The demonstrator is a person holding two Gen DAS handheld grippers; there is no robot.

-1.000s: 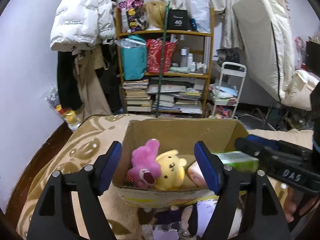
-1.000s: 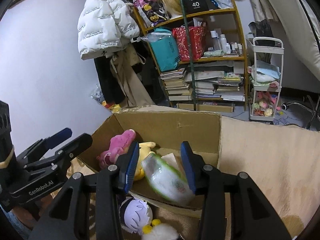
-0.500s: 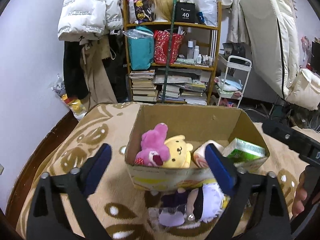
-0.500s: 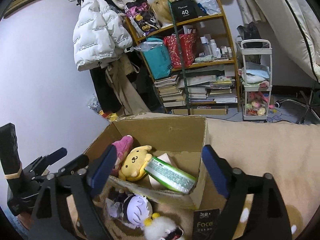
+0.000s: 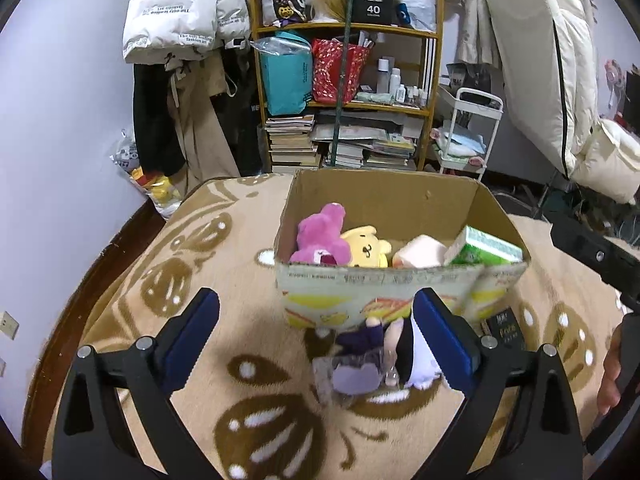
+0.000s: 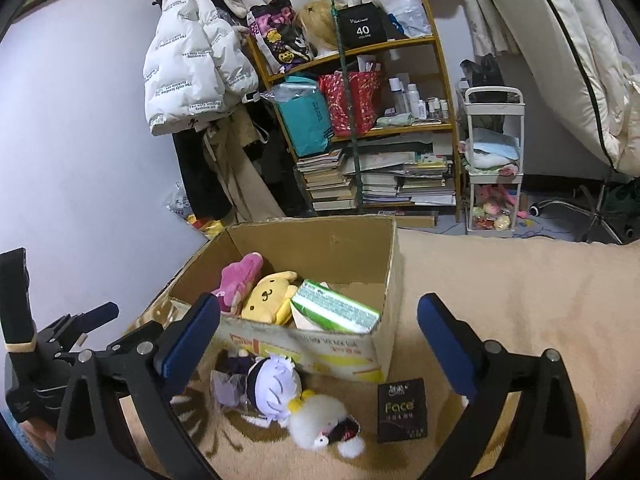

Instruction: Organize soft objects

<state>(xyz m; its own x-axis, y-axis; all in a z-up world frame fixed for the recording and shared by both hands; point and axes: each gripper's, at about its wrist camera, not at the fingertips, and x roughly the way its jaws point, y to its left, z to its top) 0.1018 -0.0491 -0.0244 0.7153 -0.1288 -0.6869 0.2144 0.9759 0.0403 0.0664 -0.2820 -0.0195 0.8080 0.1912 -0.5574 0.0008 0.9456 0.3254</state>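
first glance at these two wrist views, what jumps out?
An open cardboard box sits mid-frame on a tan patterned blanket, holding a pink plush, a yellow plush and a green tissue pack. Right in front of it lie a white-haired doll, a fluffy white plush and a black Face packet. Both tongs, left and right, hang open and empty.
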